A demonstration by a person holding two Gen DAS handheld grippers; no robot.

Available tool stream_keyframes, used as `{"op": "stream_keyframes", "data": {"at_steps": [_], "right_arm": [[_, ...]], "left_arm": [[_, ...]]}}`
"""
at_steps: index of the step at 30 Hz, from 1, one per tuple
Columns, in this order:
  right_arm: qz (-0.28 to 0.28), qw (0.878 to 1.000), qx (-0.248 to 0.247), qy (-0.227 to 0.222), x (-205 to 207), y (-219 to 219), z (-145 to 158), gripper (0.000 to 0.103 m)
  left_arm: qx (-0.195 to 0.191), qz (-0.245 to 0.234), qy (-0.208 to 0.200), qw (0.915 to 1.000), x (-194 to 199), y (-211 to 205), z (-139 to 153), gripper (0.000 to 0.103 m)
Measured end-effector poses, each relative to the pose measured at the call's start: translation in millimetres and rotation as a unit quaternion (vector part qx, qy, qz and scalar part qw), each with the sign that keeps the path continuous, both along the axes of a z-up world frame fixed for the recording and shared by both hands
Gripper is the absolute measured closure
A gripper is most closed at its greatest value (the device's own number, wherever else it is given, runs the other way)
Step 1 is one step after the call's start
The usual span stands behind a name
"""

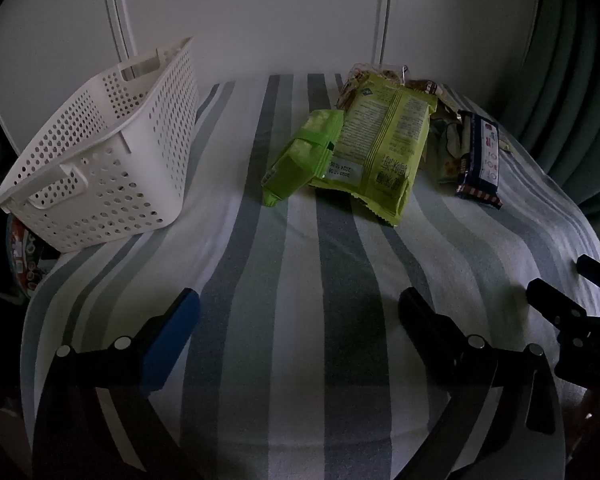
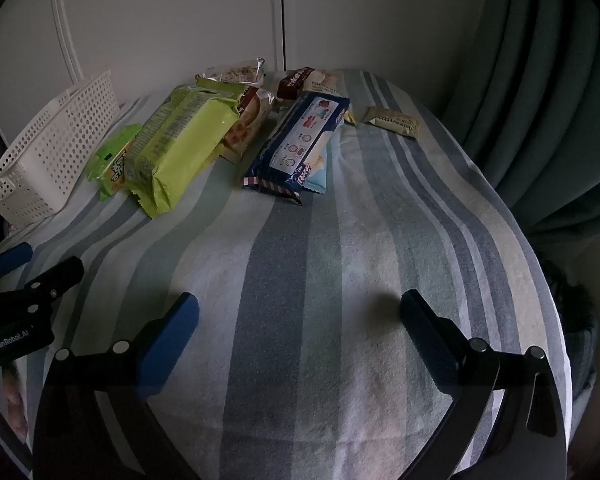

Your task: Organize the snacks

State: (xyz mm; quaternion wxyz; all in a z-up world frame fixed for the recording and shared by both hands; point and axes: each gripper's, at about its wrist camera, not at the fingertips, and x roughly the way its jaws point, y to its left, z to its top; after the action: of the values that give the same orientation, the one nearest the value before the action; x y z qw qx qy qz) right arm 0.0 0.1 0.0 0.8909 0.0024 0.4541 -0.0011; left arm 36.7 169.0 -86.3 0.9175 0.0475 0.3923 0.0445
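Striped cloth covers the table point(image 2: 300, 280); both grippers' fingers point(image 1: 176, 332) hover apart, empty; snack packets point(image 1: 380, 148) piled ahead, white basket point(image 1: 100, 160) ahead-left, ready for filling.

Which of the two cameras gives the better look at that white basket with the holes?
The left wrist view: the white basket shows nearly whole, with handle and open top. The right wrist view catches only one side wall at its left edge.

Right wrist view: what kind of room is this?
Probably a bedroom or living room at home: a table under a striped cloth, white cupboard doors behind, and a green curtain beside it.
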Motion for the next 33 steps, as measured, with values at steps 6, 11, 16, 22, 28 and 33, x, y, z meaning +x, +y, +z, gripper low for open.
{"op": "stream_keyframes", "data": {"at_steps": [6, 11, 16, 22, 28, 33], "right_arm": [[0.000, 1.000, -0.006, 0.001, 0.6, 1.1, -0.1, 0.005], [0.000, 1.000, -0.005, 0.000, 1.8, 5.4, 0.1, 0.005], [0.000, 1.000, -0.005, 0.000, 1.1, 4.4, -1.9, 0.005], [0.000, 1.000, 0.000, -0.001, 0.2, 1.0, -0.6, 0.005], [0.000, 1.000, 0.000, -0.001, 0.4, 1.5, -0.8, 0.005], [0.000, 1.000, 0.000, -0.001, 0.4, 1.2, -0.8, 0.005]], "left_arm": [[-0.001, 0.000, 0.000, 1.0000, 0.2, 1.4, 0.0, 0.002], [0.001, 0.000, -0.001, 1.0000, -0.1, 0.3, 0.0, 0.002], [0.000, 0.000, -0.001, 1.0000, -0.2, 1.0, 0.1, 0.002], [0.000, 0.000, -0.001, 1.0000, -0.2, 0.9, 0.0, 0.002], [0.001, -0.003, 0.000, 1.0000, 2.1, 0.0, 0.1, 0.002], [-0.002, -0.012, 0.004, 0.9999, 3.9, 1.0, 2.4, 0.002]]}}
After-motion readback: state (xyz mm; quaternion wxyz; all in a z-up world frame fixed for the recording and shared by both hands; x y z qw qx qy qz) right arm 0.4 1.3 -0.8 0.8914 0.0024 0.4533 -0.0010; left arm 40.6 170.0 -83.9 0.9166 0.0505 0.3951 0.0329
